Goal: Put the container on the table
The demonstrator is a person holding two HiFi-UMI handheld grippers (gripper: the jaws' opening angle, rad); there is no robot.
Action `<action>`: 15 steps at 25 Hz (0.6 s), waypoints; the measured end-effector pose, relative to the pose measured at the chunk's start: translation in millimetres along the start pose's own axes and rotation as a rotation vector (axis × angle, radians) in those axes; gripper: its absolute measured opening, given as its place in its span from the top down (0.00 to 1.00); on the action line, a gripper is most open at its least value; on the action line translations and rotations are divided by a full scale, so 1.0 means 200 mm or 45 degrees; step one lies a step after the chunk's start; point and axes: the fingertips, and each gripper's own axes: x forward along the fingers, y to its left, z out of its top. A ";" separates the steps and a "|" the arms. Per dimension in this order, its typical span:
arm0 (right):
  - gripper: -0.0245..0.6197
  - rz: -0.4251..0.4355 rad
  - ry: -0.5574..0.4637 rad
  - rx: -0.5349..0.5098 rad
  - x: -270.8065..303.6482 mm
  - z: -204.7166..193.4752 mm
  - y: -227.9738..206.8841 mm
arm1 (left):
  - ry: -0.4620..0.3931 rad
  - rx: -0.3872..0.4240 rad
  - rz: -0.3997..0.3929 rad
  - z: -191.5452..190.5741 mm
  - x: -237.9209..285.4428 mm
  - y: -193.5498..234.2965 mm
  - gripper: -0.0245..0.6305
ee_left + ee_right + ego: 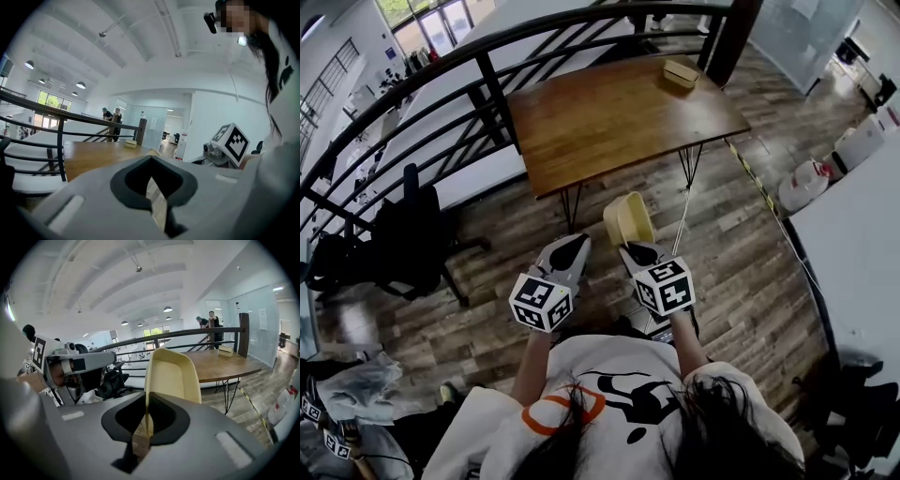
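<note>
A brown wooden worktop (609, 122) on thin black wire legs stands on a dark plank floor (741, 272). A small tan box (680, 72) lies near its far right corner. On the floor, white jugs (802, 185) stand at the right and a black office chair (422, 239) at the left.

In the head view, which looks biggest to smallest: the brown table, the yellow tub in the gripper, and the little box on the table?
1. Brown table.
2. Yellow tub, nearer the camera.
3. Little box, farther off, so those two may really be alike.
</note>
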 end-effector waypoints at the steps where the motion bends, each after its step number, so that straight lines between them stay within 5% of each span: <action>1: 0.90 -0.001 0.003 -0.003 -0.01 0.00 -0.02 | -0.004 -0.001 -0.002 0.00 0.02 -0.01 0.96; 15: 0.90 0.037 0.042 -0.044 -0.11 -0.08 -0.30 | -0.040 -0.017 0.027 -0.01 0.28 -0.17 0.96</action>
